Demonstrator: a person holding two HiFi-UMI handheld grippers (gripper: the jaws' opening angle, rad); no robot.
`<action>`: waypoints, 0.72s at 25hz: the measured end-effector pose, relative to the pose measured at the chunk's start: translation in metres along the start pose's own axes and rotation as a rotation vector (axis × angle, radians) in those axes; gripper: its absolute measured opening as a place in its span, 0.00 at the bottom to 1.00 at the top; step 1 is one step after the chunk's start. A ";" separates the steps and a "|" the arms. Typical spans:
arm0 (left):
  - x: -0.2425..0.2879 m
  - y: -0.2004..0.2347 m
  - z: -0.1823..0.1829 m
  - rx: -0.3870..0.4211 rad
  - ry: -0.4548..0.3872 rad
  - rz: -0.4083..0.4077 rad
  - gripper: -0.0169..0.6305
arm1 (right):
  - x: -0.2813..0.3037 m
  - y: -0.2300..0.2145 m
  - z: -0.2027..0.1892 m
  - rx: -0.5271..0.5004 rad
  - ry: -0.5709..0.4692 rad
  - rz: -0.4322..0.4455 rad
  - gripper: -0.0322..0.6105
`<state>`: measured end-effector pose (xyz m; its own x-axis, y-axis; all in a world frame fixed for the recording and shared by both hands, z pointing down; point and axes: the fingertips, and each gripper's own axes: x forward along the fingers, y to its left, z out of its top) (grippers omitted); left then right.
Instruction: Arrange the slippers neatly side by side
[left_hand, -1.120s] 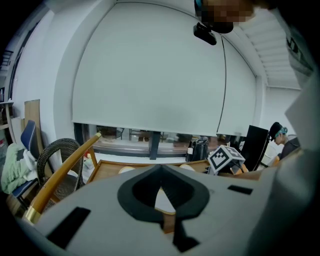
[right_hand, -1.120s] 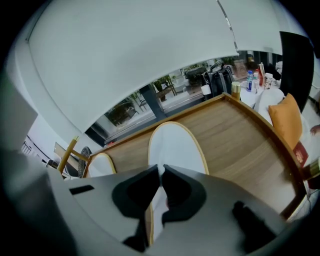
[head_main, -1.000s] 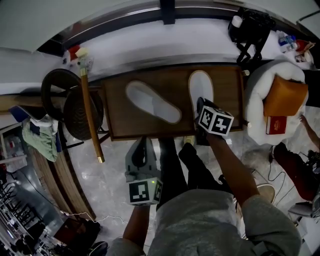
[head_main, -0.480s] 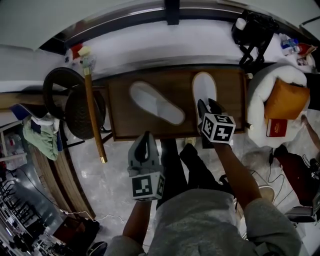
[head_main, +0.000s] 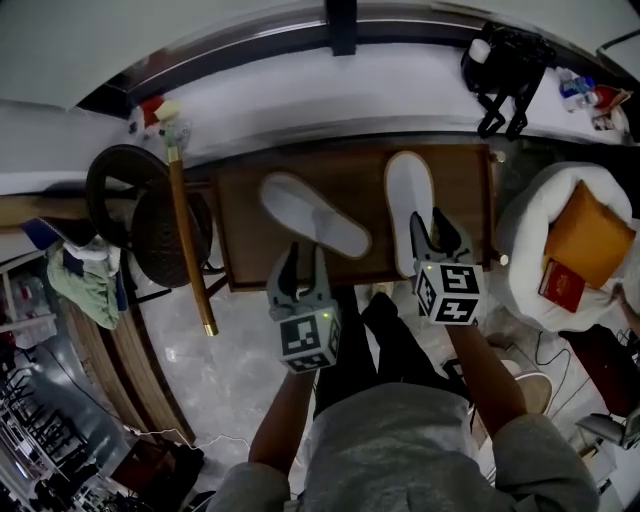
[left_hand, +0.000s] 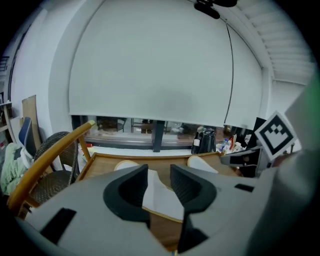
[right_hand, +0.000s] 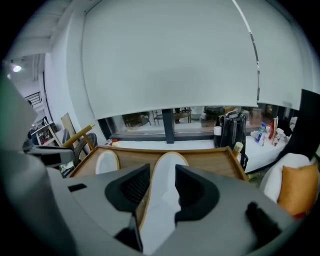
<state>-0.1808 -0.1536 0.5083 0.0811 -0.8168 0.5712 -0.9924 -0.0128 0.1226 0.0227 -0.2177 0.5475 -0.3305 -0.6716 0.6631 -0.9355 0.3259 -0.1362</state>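
Your left gripper (head_main: 306, 256), jaws just opening and empty, hangs at the desk's (head_main: 240, 215) near edge by the slanted slipper (head_main: 312, 215) mid-desk. Your right gripper (head_main: 435, 232), released, hovers over the straight slipper (head_main: 408, 195) at the desk's right. A shallow pinch could drag the slanted one off.

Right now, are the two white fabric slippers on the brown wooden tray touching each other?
Apart. The head view shows bare brown wooden tray between the angled white slipper and the straight white slipper.
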 end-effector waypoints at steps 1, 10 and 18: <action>0.008 -0.001 -0.003 0.006 0.010 -0.004 0.25 | -0.004 -0.001 0.003 -0.008 -0.009 -0.004 0.27; 0.070 0.012 -0.026 0.111 0.083 0.103 0.32 | -0.020 -0.022 0.002 -0.013 -0.011 -0.060 0.27; 0.093 0.027 -0.049 0.085 0.159 0.136 0.32 | -0.016 -0.030 -0.006 0.022 0.004 -0.093 0.27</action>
<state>-0.1953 -0.2019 0.6041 -0.0473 -0.7131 0.6995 -0.9989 0.0373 -0.0296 0.0569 -0.2129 0.5450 -0.2415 -0.6958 0.6764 -0.9647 0.2477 -0.0896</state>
